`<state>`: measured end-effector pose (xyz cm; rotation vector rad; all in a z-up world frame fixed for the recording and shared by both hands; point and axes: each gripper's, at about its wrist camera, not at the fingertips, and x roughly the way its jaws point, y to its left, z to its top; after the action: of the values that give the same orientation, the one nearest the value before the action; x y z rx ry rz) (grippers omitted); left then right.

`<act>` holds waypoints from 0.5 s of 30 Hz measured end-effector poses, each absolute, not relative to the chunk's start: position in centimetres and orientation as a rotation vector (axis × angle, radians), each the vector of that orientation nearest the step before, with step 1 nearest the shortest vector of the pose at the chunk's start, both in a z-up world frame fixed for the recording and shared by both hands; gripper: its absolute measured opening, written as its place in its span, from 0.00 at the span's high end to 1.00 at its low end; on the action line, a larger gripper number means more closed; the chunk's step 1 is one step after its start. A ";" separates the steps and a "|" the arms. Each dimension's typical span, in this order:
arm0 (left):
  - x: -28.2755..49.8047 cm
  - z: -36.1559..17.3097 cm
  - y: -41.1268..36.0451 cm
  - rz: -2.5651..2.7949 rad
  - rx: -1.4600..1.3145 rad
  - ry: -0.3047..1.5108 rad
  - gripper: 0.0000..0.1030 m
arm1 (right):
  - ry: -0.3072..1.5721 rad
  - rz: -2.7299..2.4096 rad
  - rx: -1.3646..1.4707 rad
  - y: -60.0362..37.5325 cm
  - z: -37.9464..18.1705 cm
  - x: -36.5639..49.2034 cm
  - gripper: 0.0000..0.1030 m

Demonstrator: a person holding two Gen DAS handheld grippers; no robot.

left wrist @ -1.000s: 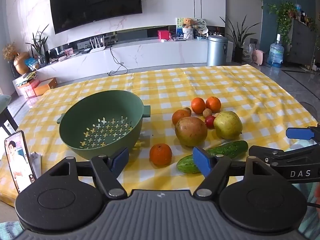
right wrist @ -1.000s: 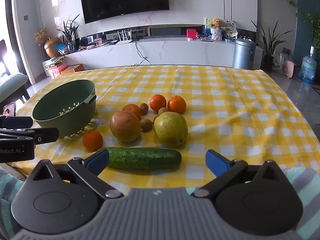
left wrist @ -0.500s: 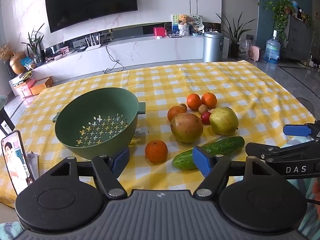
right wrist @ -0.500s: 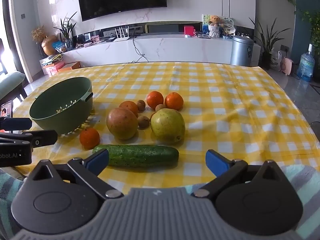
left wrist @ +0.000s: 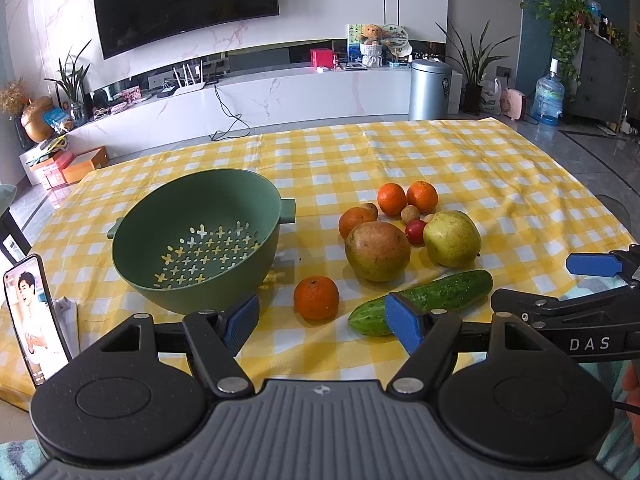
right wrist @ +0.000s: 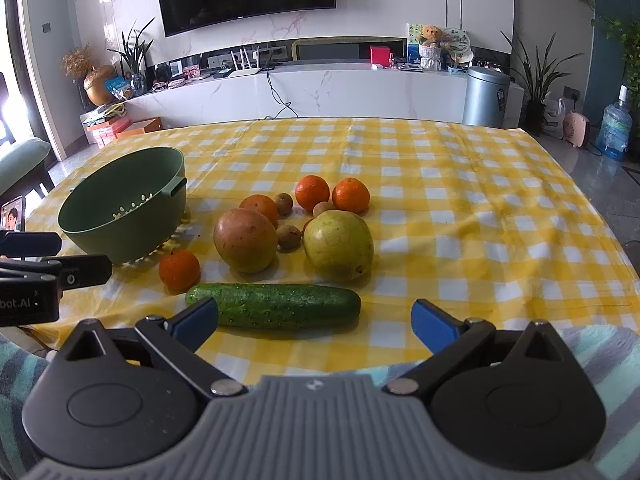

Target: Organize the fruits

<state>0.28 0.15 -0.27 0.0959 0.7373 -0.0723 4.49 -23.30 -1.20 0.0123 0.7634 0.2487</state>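
Fruit sits clustered mid-surface on the yellow checked cloth (right wrist: 460,184): a big reddish fruit (right wrist: 245,240), a pear (right wrist: 338,246), oranges behind, one lone orange (left wrist: 316,297) nearer the green colander (left wrist: 196,236), which holds nothing. A cucumber (right wrist: 274,305) lies crosswise at the near edge. The right gripper (right wrist: 314,322) hangs wide open just above it, holding nothing. The left gripper (left wrist: 322,324) is spread open too, empty, before the lone orange.
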 end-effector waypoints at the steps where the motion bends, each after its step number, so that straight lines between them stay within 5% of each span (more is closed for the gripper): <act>1: 0.3 -0.3 0.2 -0.072 0.095 0.737 0.18 | 0.764 0.248 0.013 -23.3 -1.2 4.5 0.04; 15: 0.3 -0.2 0.2 -0.074 0.086 0.744 0.18 | 0.775 0.243 0.015 -23.3 -1.4 4.6 0.04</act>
<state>0.34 0.16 -0.20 0.0865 0.7436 -0.0741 4.58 -23.25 -1.42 0.0155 0.7748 0.2429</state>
